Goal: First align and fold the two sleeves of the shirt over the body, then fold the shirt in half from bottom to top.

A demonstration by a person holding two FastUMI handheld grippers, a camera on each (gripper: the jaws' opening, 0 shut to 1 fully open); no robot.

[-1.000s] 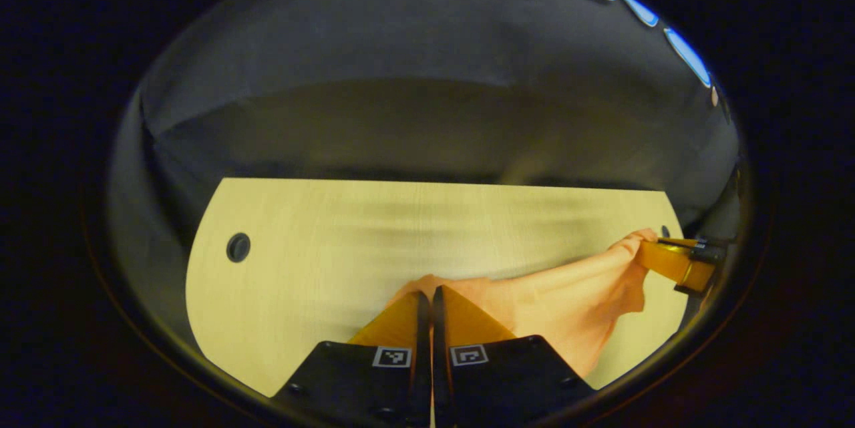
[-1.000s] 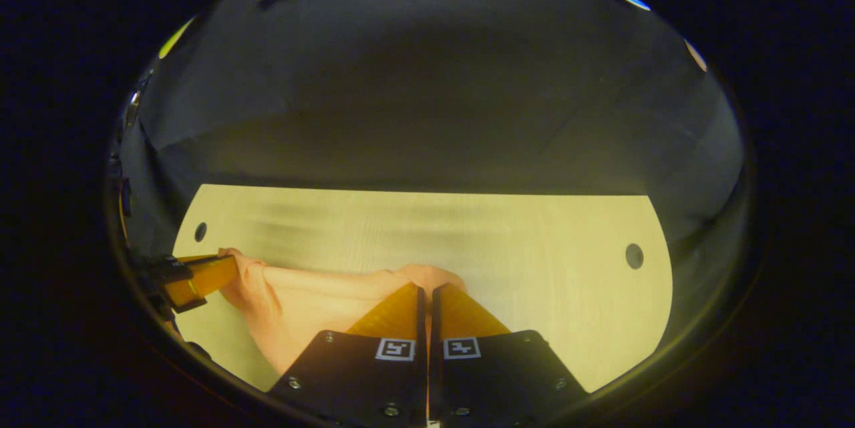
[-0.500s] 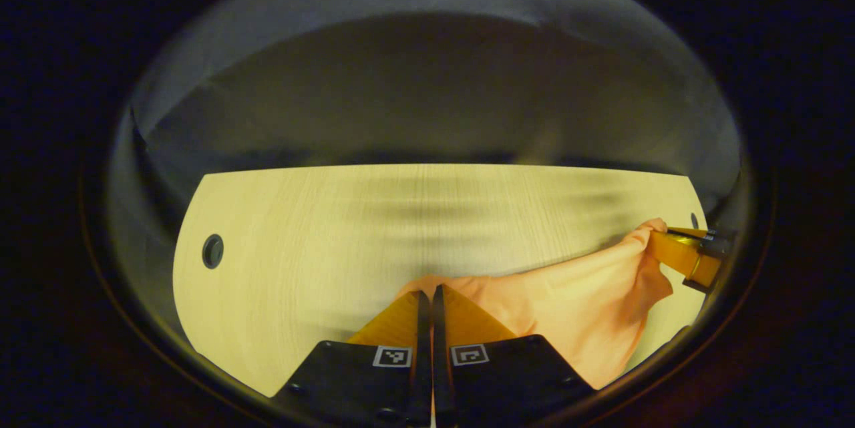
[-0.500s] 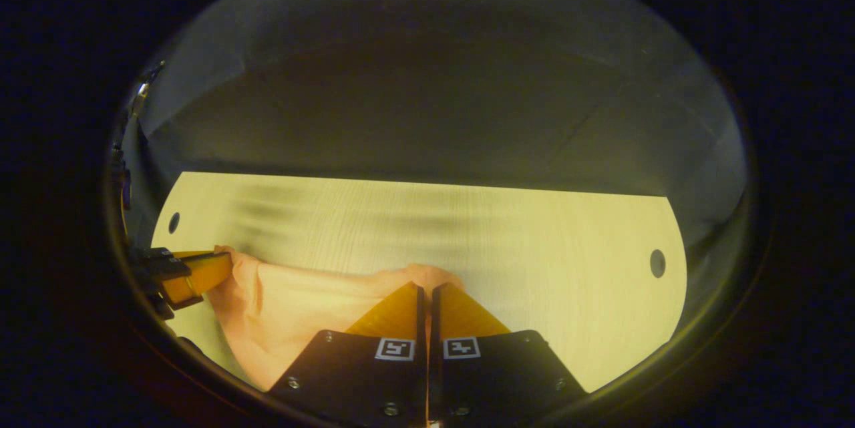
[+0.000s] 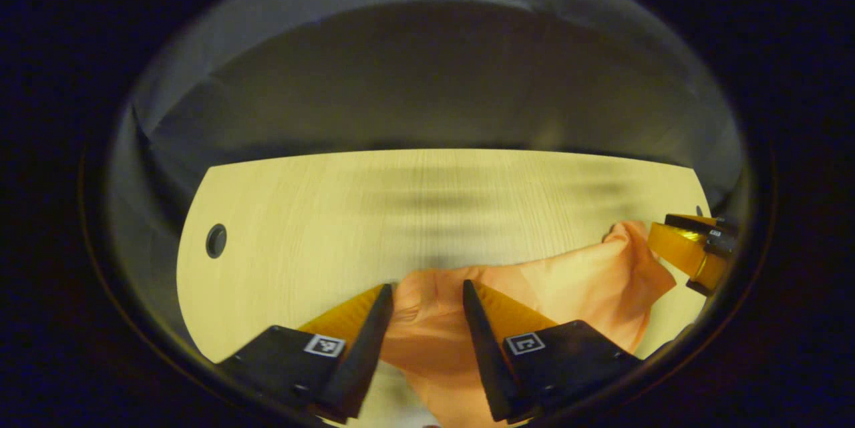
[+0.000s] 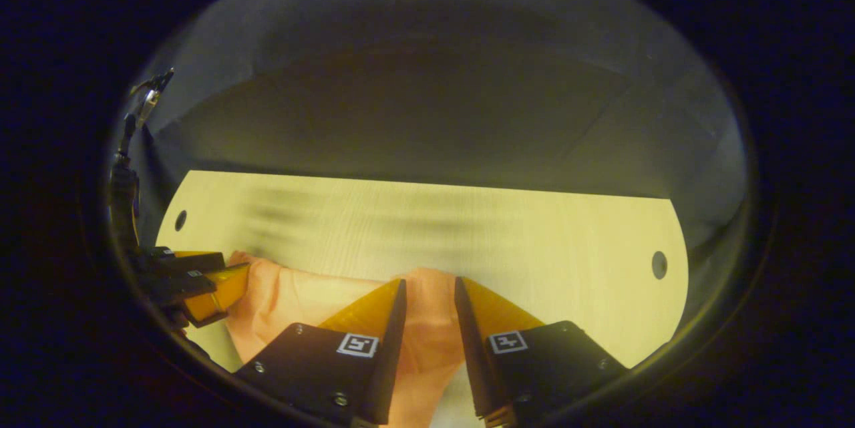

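1. In the left gripper view, the left gripper (image 5: pixel 422 294) stands with its two fingers spread apart; neither finger presses on anything.
2. The shirt (image 5: pixel 534 294), an orange garment, lies bunched in the gap between those fingers and extends to the right across the table (image 5: pixel 320 214).
3. Farther right in the same view, the right gripper (image 5: pixel 691 248) sits at the shirt's far corner, just beside the cloth; contact cannot be determined.
4. In the right gripper view, the right gripper (image 6: pixel 429 291) likewise has its fingers parted, with the shirt (image 6: pixel 294 301) lying loose between them.
5. At the left edge of that view, the left gripper (image 6: pixel 200 278) is next to the shirt's other end.
6. The table is light wood, with a round hole (image 5: pixel 216 240) near each end.
7. The booth wall (image 5: pixel 427 81) of dark cloth stands beyond the far table edge.
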